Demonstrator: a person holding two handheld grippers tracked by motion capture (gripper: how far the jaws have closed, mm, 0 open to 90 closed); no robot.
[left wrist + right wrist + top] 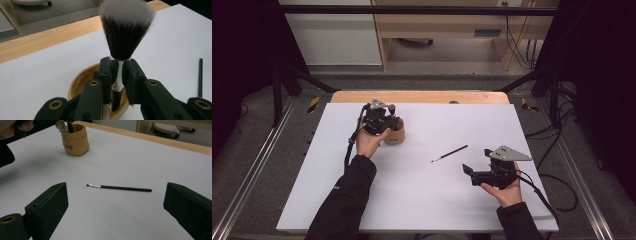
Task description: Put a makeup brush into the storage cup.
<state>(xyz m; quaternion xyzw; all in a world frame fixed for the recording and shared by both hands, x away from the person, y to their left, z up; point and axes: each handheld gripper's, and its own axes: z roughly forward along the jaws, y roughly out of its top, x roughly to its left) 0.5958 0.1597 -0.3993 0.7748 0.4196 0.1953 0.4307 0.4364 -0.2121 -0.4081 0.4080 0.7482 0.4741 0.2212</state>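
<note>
Left gripper [120, 72] is clamped on the fat brush [125, 30] at its metal neck, bristles up and handle end down in the tan cup [75, 141] near the table's [422, 200] far-left corner, so it'll probably stand upright. Right gripper [116, 202] hangs wide apart near the right edge, lined up on the thin brush [120, 187] lying mid-table, probably next.
</note>
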